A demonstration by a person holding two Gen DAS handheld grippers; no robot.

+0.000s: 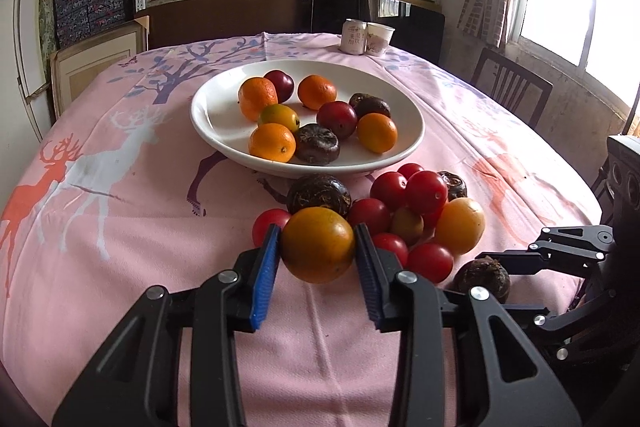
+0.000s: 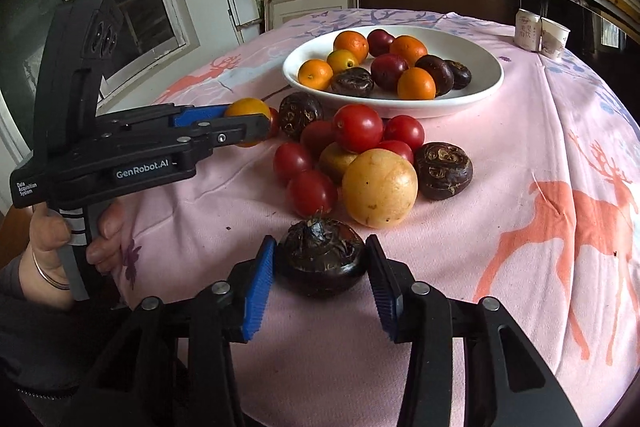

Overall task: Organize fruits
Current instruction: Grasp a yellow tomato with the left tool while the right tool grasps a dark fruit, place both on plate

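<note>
Left wrist view: a white plate (image 1: pixel 308 163) at 12 o'clock on the pink worktop (image 1: pixel 120 247) holds small oranges, red plums and dark water chestnuts. The left tool (image 1: pixel 316 247) grips a greenish-orange fruit (image 1: pixel 318 245), both blue pads pressed on its sides. A loose pile of cherry tomatoes (image 1: pixel 426 191) lies at 1 o'clock, touching the plate's near rim. Bare cloth lies open toward 9 o'clock.

Right wrist view: the right tool (image 2: pixel 320 267) has a water chestnut (image 2: pixel 322 257) between its pads; the left pad touches it, while at the right pad contact cannot be told. A large yellow fruit (image 2: pixel 380 187) sits just beyond, at 12 o'clock, blocking the straight line to the plate (image 2: pixel 472 95). The worktop's edge curves away at 3 o'clock, with open cloth before it. A can (image 2: pixel 528 29) and a paper cup (image 2: pixel 554 39) stand together at 1 o'clock, well apart from the fruit. A person's hand (image 2: pixel 52 255) holds the left tool's handle at 9 o'clock.
</note>
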